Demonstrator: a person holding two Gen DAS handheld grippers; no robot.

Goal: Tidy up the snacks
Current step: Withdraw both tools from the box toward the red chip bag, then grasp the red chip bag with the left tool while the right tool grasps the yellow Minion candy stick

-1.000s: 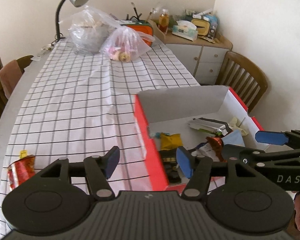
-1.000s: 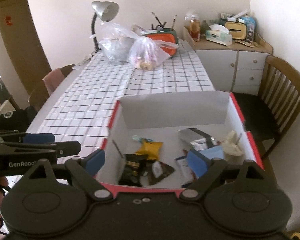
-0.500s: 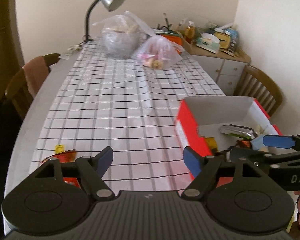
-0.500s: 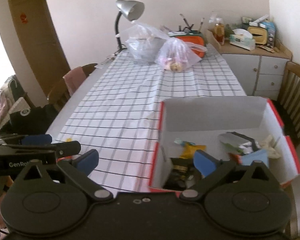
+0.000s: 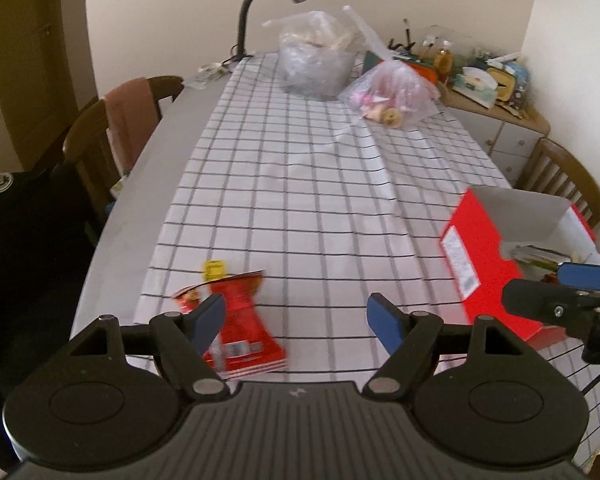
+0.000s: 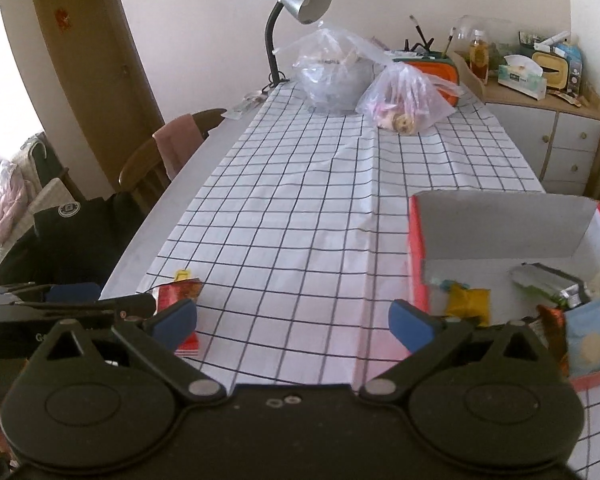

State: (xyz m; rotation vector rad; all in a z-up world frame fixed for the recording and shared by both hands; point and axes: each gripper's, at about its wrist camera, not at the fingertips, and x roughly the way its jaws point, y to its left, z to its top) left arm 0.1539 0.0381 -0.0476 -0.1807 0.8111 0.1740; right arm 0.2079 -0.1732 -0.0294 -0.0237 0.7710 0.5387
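Observation:
A crumpled red snack packet (image 5: 240,320) lies on the checked tablecloth near the table's front left corner, a small yellow piece (image 5: 215,269) just behind it. My left gripper (image 5: 296,316) hangs open above the cloth. Its left finger overlaps the packet in the picture, and nothing sits between the pads. My right gripper (image 6: 293,322) is open wide over bare cloth, with the red packet (image 6: 178,296) by its left fingertip. The red cardboard box (image 6: 500,220) at the right holds several snacks, among them a yellow packet (image 6: 468,300) and a light blue one (image 6: 586,336).
Two clear plastic bags (image 6: 332,76) and a desk lamp (image 6: 300,0) stand at the table's far end. Wooden chairs (image 5: 112,140) line the left side, one under a pink cloth. A cluttered sideboard (image 6: 540,120) and another chair are at the right. The right gripper (image 5: 552,286) reaches in beside the box (image 5: 488,268).
Both grippers have swung left, away from the box and toward the red packet. Both have opened wider. The box has slid to the right edge of each view.

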